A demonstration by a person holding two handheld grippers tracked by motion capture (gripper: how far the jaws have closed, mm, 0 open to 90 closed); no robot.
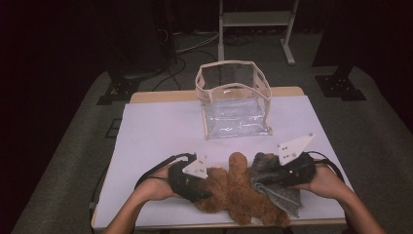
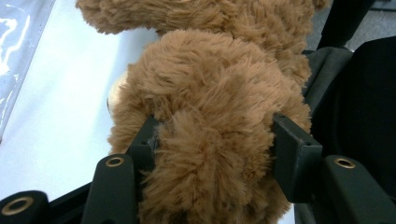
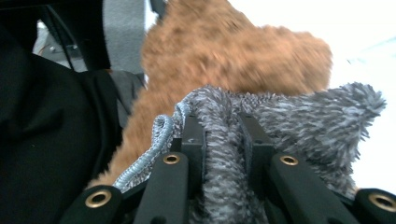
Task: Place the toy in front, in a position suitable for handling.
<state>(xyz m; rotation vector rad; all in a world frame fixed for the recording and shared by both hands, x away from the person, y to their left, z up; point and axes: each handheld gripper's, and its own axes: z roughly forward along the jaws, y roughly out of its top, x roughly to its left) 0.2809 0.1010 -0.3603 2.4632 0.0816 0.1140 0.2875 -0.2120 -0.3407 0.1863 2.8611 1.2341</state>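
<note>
Two grippers are engaged at the near edge of the white table (image 1: 156, 131). The left gripper (image 1: 202, 191) has its jaws clamped on a limb of the shaggy brown plush bear (image 1: 238, 190), fur bulging between the pads (image 2: 289, 140). The right gripper (image 1: 265, 176) has its jaws pinched on a fold of the fuzzy grey knitted cloth (image 1: 277, 195), whose corded hem loops over one jaw in the right gripper view. Judged progress: both items are secured, but nothing has gone into the clear plastic tote with cream trim (image 1: 234, 100), which stands open and apart at the far side; lifting and placing remain. The bear lies flat on the table, touching the cloth; its pile is long, soft and compressible.
</note>
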